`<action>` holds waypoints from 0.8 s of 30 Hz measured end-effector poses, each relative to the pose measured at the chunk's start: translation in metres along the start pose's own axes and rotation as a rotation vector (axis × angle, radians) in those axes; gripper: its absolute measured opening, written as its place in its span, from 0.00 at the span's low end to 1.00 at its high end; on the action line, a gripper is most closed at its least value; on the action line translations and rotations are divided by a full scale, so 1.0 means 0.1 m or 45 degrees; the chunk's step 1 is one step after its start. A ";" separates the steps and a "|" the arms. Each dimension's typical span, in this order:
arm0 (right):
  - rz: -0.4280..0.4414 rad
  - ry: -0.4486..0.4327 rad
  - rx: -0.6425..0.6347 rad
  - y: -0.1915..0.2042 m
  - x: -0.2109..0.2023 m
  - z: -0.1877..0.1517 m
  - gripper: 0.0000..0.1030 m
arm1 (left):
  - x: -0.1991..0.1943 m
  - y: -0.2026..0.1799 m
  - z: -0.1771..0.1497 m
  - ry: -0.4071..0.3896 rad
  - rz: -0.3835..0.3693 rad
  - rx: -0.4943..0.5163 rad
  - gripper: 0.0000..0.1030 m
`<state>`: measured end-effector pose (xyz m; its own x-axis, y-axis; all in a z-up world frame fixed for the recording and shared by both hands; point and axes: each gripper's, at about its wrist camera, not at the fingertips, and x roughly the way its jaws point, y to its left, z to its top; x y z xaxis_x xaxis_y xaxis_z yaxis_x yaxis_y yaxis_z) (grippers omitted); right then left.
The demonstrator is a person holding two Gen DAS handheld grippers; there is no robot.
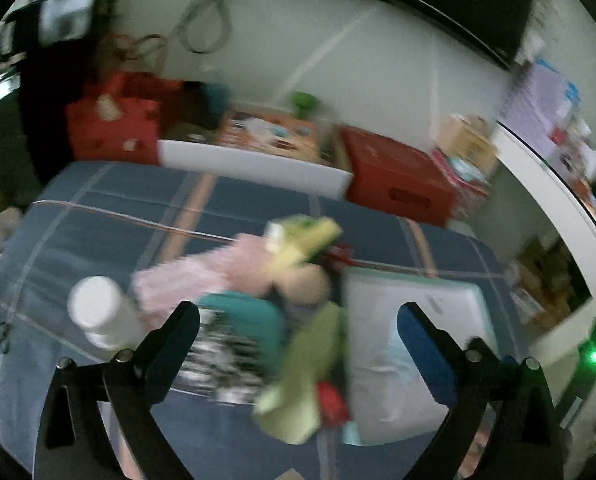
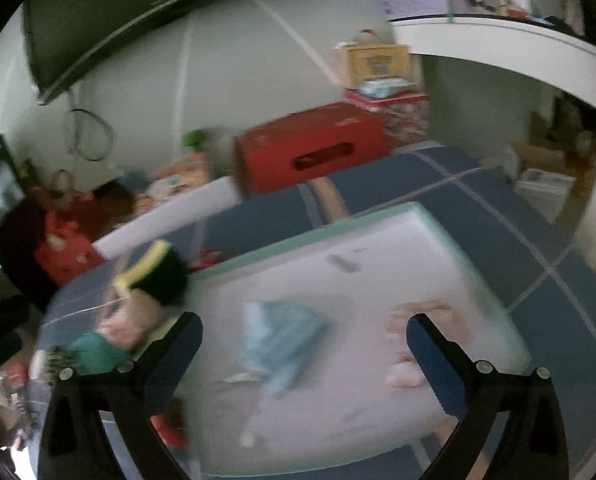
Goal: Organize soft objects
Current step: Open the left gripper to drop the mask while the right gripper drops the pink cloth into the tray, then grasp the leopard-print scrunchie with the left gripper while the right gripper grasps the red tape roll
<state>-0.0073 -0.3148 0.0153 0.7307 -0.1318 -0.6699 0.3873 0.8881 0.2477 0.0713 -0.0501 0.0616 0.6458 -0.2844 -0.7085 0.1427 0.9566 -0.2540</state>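
- My left gripper (image 1: 298, 328) has its fingers spread wide, with nothing between them; it hangs above a bed covered in a blue plaid sheet (image 1: 110, 208).
- My right gripper (image 2: 303, 336) also has its fingers wide apart and holds nothing; it hangs over a white bin with a pale green rim (image 2: 337, 272) standing on the same bed.
- Both views are motion-blurred, so fine detail is unreliable.
- Inside the bin, the right wrist view shows a light blue cloth item (image 2: 282, 344) near the centre and a pink soft item (image 2: 409, 344) to its right, partly behind my right finger.
- In the left wrist view, the bin (image 1: 409, 292) sits on the right side of the bed.
- Just left of the bin lies a pile of soft objects: a pink fluffy item (image 1: 202, 280), a yellow-green plush piece (image 1: 298, 240), a teal item (image 1: 254, 316), a black-and-white patterned cloth (image 1: 218, 364) and a light green cloth (image 1: 305, 376) with a red part (image 1: 331, 402) touching it.
- A white cylindrical container (image 1: 102, 312) stands on the bed, near left of the pile.
- Beyond the far edge of the bed, a red box (image 1: 397, 184) sits against the wall.
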 end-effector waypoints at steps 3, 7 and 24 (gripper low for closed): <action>0.087 0.003 -0.060 0.27 -0.02 -0.04 1.00 | -0.04 0.30 0.01 -0.017 0.044 -0.088 0.96; 0.192 0.052 -0.156 0.65 0.05 -0.15 1.00 | -0.02 0.60 -0.03 -0.008 0.114 -0.159 0.96; 0.116 0.260 -0.514 1.21 0.27 -0.74 1.00 | 0.11 0.72 -0.22 0.043 0.115 -0.140 0.97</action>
<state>0.0175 -0.1785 -0.0244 0.6102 0.0082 -0.7922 0.0469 0.9978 0.0464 0.0722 0.0147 0.0214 0.6266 -0.2012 -0.7529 0.0008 0.9663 -0.2576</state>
